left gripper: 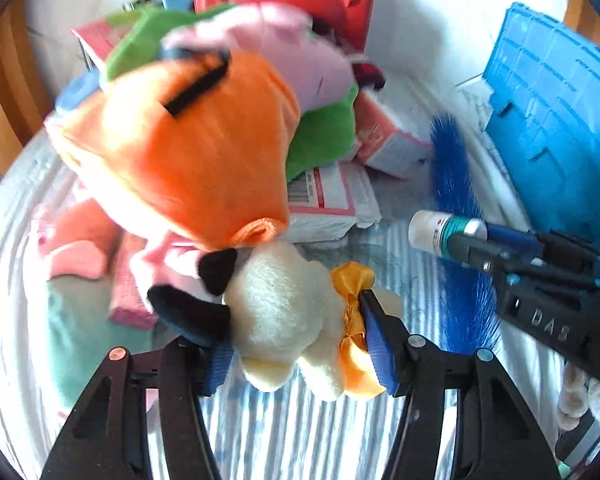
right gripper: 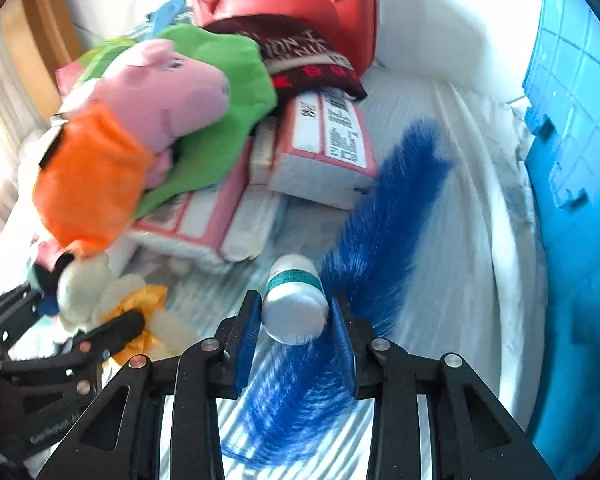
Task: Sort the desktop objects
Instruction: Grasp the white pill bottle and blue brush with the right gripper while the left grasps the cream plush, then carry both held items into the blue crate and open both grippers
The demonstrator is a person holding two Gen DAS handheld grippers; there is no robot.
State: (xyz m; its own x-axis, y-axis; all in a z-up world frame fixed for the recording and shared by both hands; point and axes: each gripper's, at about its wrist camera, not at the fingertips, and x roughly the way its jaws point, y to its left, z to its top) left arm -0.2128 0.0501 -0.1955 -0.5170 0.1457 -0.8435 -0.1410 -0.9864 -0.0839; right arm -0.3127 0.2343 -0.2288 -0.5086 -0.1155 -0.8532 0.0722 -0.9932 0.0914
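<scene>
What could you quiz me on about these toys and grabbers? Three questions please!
1. True or false: the right tool grips a white bottle.
2. Which does the left tool hold: A) red case, B) cream plush toy, C) blue bin?
3. What colour is the feather lying beside the bottle?

Key: 1 true; 2 B; 3 blue.
</scene>
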